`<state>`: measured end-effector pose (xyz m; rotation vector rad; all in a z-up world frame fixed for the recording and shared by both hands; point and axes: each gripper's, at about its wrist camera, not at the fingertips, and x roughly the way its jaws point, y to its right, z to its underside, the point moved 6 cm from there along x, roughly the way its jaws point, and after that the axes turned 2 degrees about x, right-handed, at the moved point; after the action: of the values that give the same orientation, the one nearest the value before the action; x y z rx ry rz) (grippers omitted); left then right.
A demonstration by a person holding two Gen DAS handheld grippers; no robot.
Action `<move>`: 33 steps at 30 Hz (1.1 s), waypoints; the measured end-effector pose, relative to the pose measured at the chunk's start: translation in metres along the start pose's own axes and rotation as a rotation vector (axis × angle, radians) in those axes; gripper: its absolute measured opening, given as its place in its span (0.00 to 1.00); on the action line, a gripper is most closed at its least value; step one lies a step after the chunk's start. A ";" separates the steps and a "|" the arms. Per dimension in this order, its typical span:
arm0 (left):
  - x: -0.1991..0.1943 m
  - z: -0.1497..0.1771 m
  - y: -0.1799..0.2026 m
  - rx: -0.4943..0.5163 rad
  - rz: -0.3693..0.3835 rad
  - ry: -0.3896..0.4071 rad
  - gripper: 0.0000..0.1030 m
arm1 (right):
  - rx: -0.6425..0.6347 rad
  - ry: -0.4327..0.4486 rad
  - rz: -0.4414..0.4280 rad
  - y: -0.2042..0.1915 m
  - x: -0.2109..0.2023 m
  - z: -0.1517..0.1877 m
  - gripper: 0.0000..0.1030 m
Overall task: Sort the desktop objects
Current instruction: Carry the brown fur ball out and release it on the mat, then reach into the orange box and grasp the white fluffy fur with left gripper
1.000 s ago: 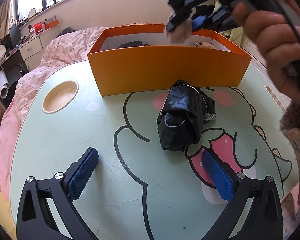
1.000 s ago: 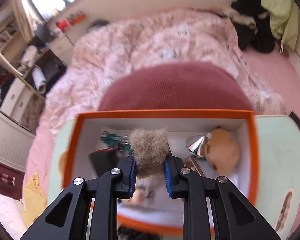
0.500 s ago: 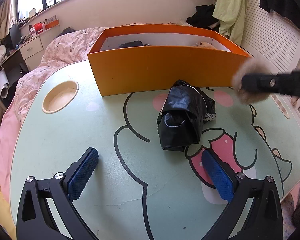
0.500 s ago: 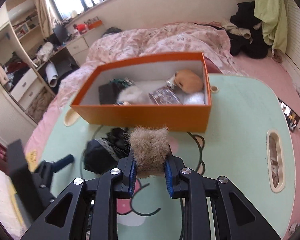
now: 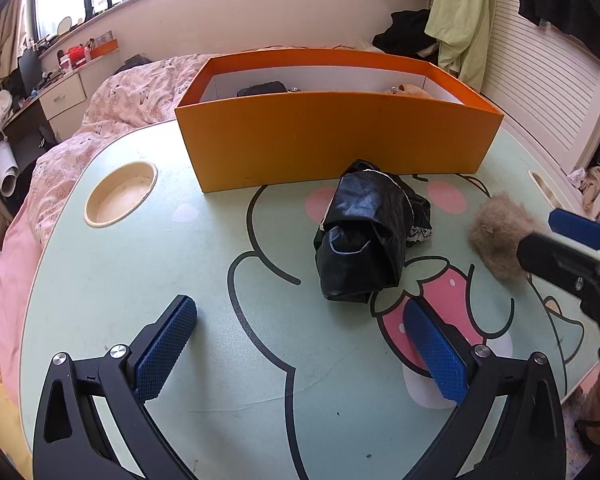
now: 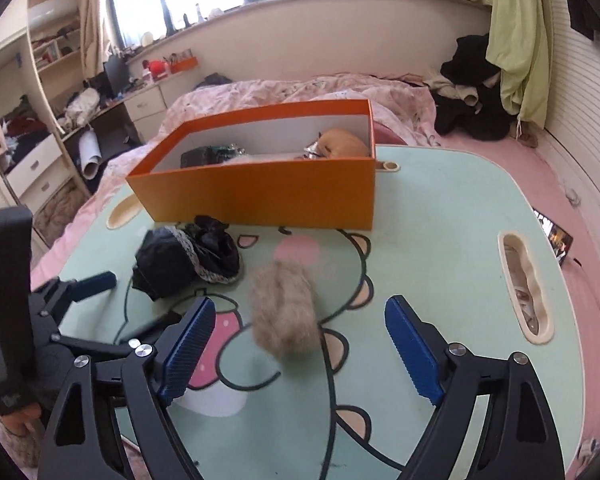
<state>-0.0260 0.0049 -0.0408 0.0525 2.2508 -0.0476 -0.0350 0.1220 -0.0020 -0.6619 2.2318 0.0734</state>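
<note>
Since a second ago, when it hung over the orange box (image 6: 260,188) clenched on the tan fur ball (image 6: 285,312), the right gripper (image 6: 300,344) has swung back out over the table (image 6: 440,240), to the near side of the box. Its jaws are opening, and the fur ball, blurred, sits between them on the table's cartoon print, touching neither pad. That gripper tilts down toward the table. Just before the box's front wall lies the black bag (image 5: 364,236), left of the fur ball. Further from the box, the left gripper (image 5: 300,344) hovers angled downward over the table, jaws released and wide, holding nothing.
</note>
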 end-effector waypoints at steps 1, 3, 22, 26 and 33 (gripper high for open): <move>0.000 0.000 0.000 0.000 0.000 0.000 1.00 | 0.009 -0.019 0.001 0.003 0.004 0.004 0.84; 0.000 0.000 0.000 0.002 -0.001 0.001 1.00 | 0.012 -0.039 0.018 0.006 0.012 0.009 0.85; -0.049 -0.051 -0.004 0.026 0.094 0.085 1.00 | 0.006 -0.031 0.001 0.001 0.013 0.018 0.93; -0.052 -0.113 0.000 0.022 0.224 0.041 0.99 | 0.000 -0.033 0.004 -0.001 0.013 0.020 0.94; 0.040 -0.156 0.009 -0.024 0.238 -0.252 0.32 | 0.008 -0.029 -0.006 0.001 0.012 0.020 0.94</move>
<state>-0.1717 0.0227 0.0267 0.2849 1.9798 0.0956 -0.0284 0.1231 -0.0243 -0.6587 2.2014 0.0702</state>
